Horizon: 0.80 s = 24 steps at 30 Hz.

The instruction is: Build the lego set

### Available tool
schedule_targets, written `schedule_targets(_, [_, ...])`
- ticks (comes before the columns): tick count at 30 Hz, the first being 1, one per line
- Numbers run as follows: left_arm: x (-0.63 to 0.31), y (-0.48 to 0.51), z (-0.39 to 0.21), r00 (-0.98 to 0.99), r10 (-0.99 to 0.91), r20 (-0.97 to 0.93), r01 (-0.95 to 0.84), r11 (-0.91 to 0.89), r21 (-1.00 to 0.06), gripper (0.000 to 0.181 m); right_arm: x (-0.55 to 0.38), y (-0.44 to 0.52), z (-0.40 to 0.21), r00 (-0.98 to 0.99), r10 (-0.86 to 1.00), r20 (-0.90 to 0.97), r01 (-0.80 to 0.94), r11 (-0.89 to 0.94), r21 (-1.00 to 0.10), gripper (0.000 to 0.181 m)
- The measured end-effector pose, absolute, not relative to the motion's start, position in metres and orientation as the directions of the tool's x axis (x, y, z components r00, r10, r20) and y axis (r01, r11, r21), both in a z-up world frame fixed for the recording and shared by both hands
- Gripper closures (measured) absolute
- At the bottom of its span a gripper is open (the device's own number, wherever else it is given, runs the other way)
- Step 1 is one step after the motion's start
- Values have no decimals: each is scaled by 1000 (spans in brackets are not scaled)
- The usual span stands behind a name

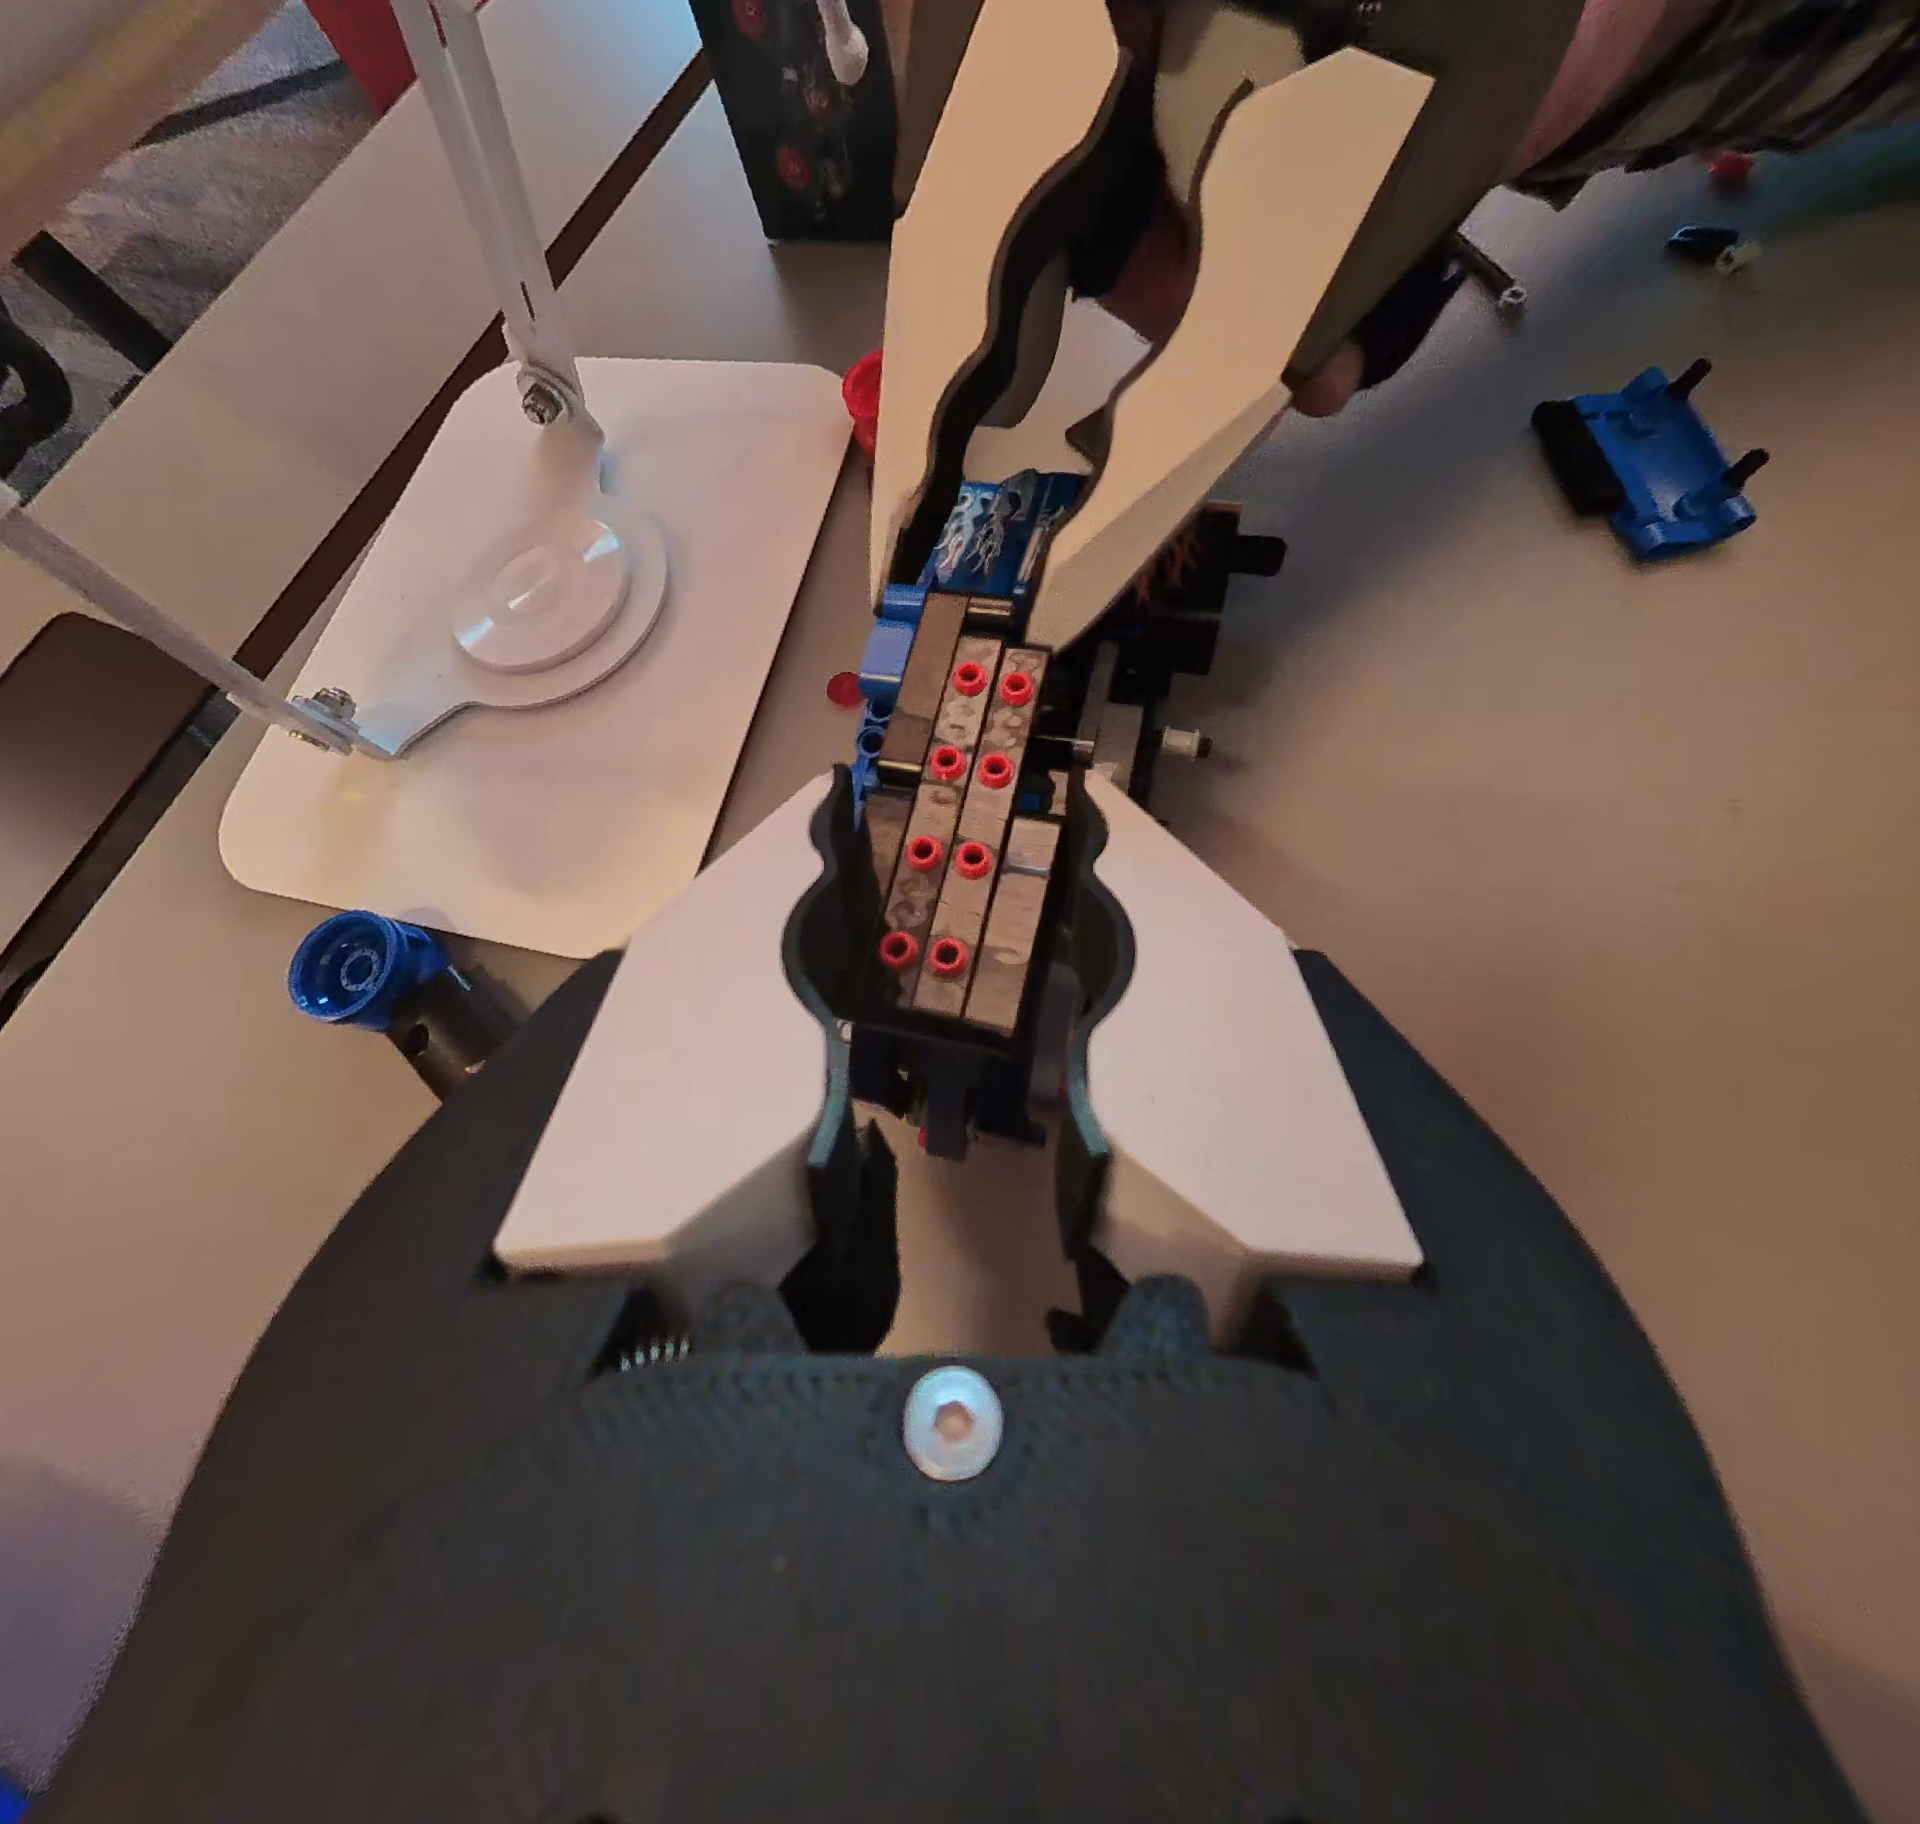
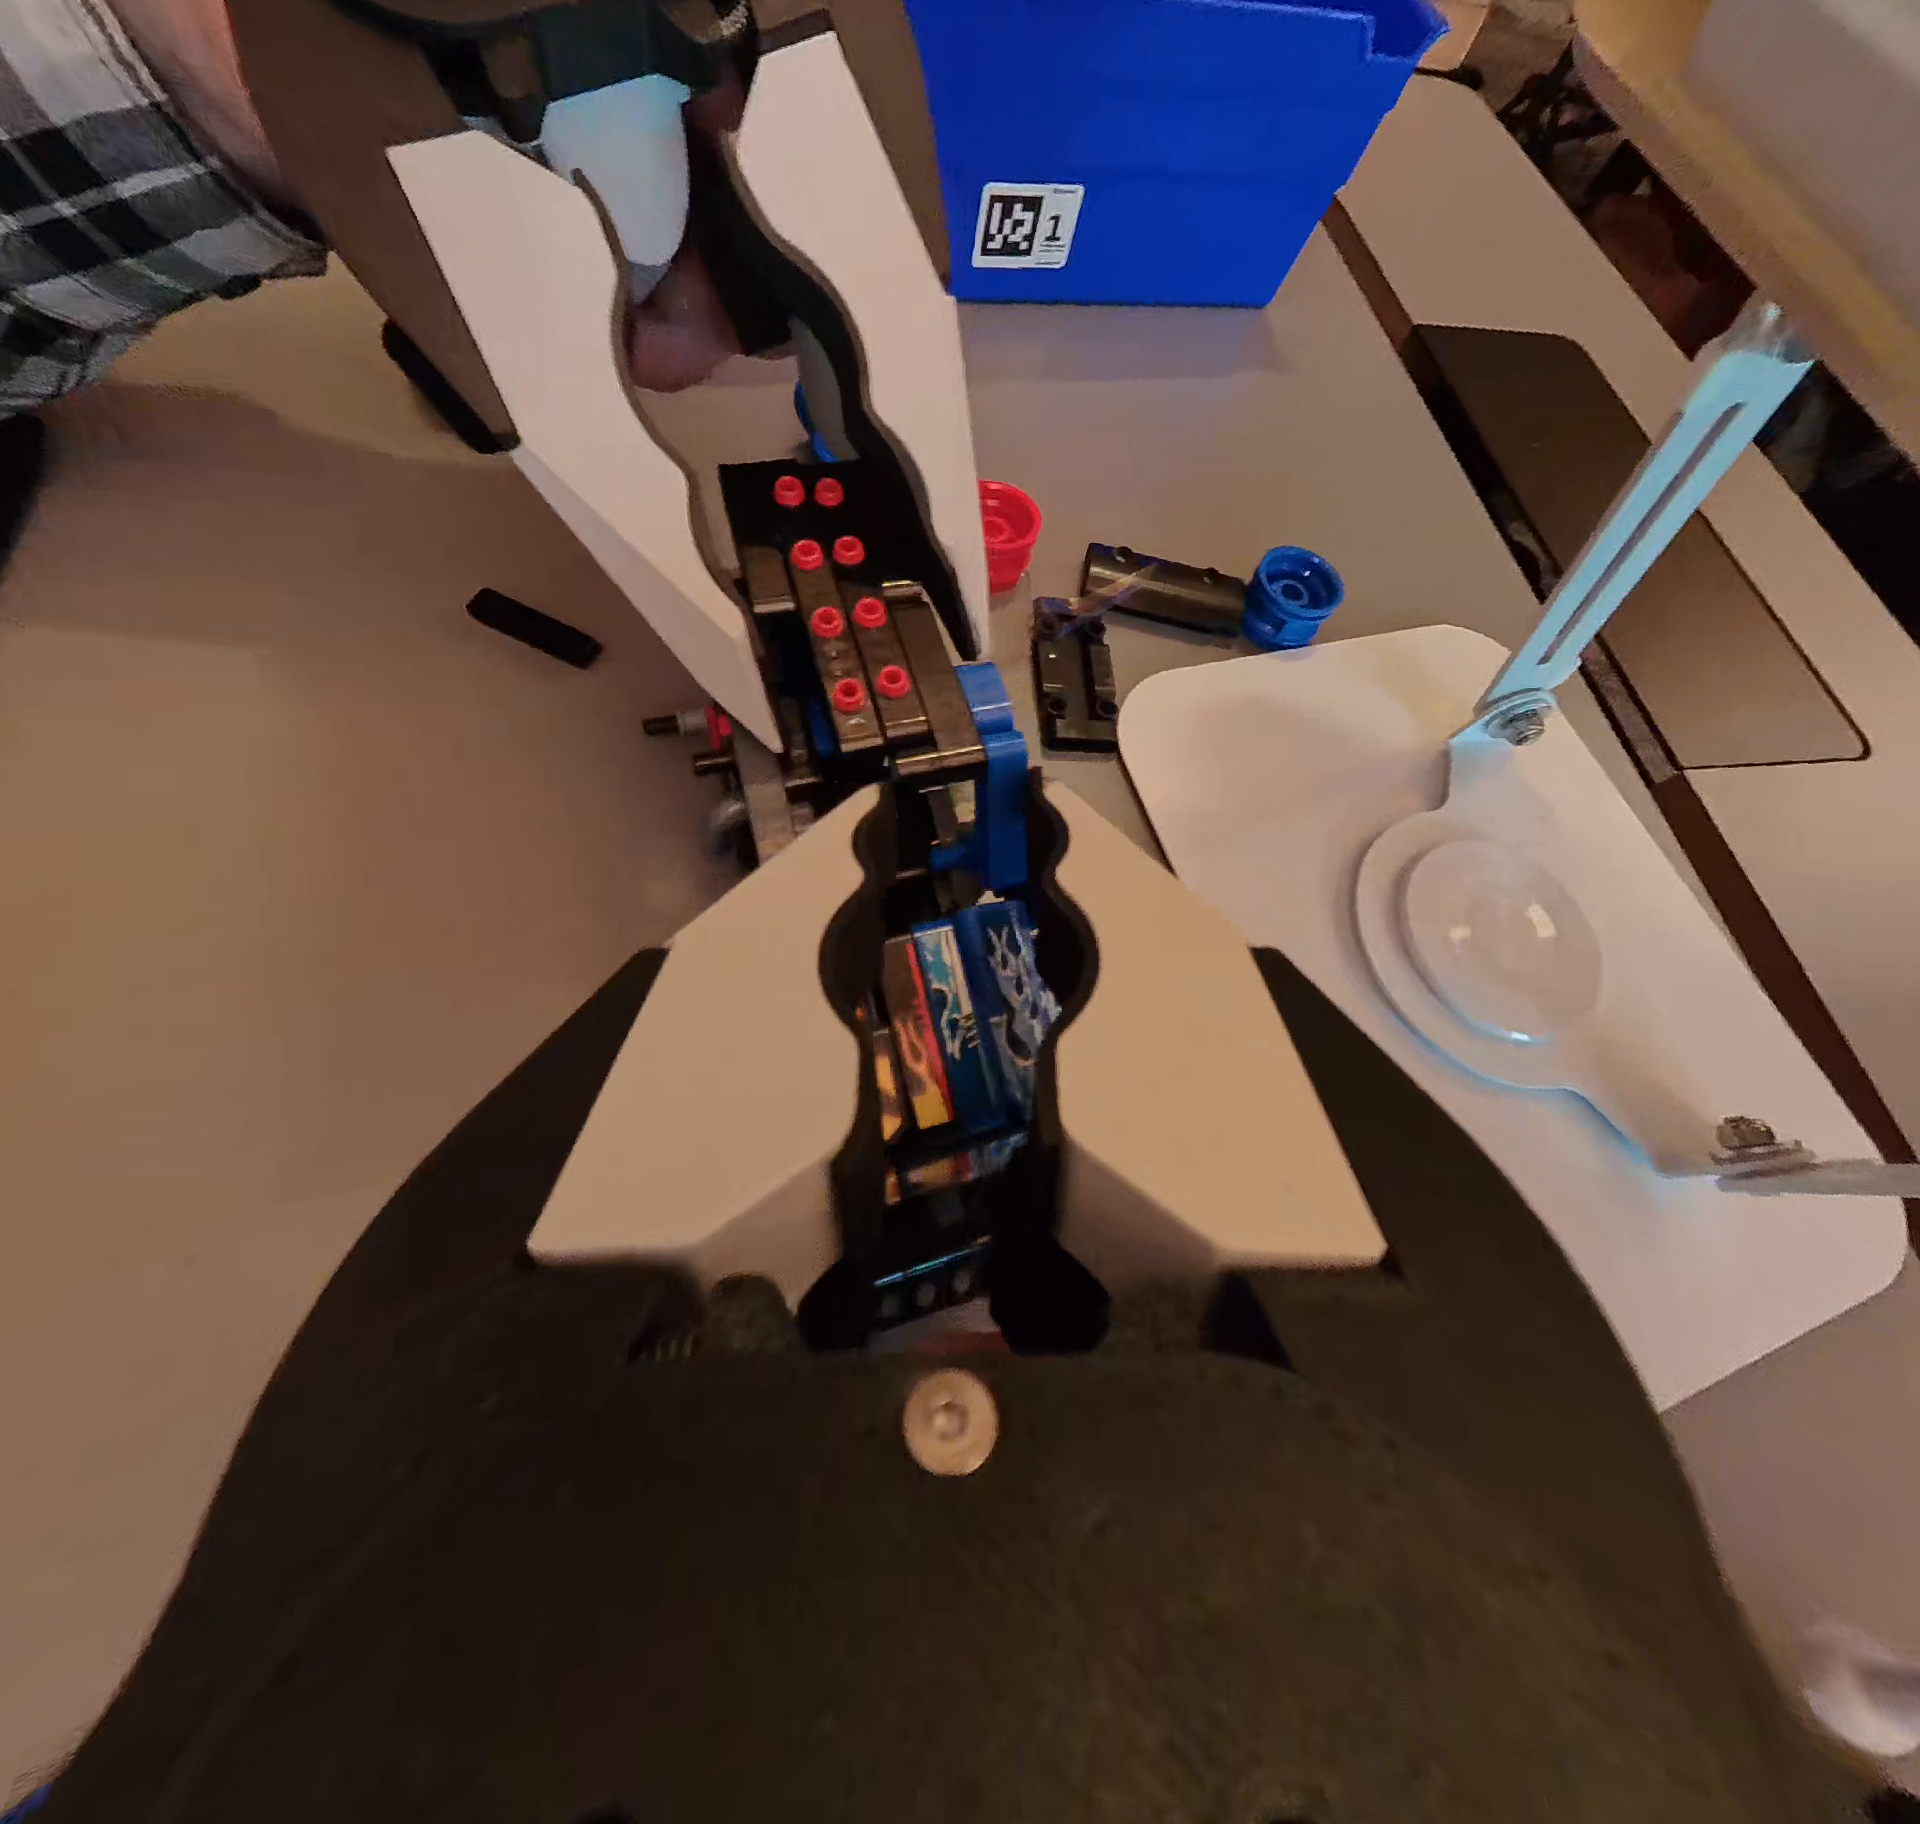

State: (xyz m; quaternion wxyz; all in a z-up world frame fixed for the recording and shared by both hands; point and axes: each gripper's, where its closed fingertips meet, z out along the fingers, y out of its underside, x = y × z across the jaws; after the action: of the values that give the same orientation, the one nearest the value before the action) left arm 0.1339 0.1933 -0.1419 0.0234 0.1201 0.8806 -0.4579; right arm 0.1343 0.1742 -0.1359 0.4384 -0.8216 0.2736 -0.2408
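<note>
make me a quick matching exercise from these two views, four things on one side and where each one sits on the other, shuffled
Things:
1. lego model
2. blue bin
3. blue wheel hub
4. small blue assembly

Places:
A. lying alone on the table, away from both claws
B. on the table by the edge of the white lamp base
C. held at both ends, left claw and right claw
D. at the back of the table, bearing a square marker

Pairs: 1-C, 2-D, 3-B, 4-A

Right tool point(image 2: 961, 839) clamped on lego model point(image 2: 868, 652), left tool point(image 2: 862, 683) gripping far end, blue bin point(image 2: 1143, 91) behind
</note>
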Motion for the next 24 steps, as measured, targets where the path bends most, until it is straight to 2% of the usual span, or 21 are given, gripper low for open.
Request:
schedule_targets(6, [133, 194, -141, -973, 180, -143, 220, 546, -808, 142, 132, 174, -135, 742, -646, 179, -217, -484, -848, 160])
schedule_targets(8, [139, 197, -140, -980, 142, -138, 194, 564, -803, 123, 131, 174, -135, 739, -650, 178, -222, -484, -846, 159])
schedule_targets(9, [139, 200, -139, -983, 138, -123, 180, 561, -808, 122, 131, 174, -135, 740, -649, 180, -221, -486, -845, 158])
schedule_targets(13, [147, 212, -137, -988, 113, -107, 152, 554, -819, 123, 131, 162, -133, 728, -657, 198, -222, -499, -838, 144])
schedule_targets(19, [138, 209, -143, -982, 158, -100, 171, 549, -818, 136, 131, 155, -130, 734, -658, 170, -226, -472, -852, 145])
schedule_targets(24, [137, 208, -143, -982, 162, -102, 175, 544, -820, 138, 127, 162, -137, 755, -637, 157, -228, -479, -848, 148])
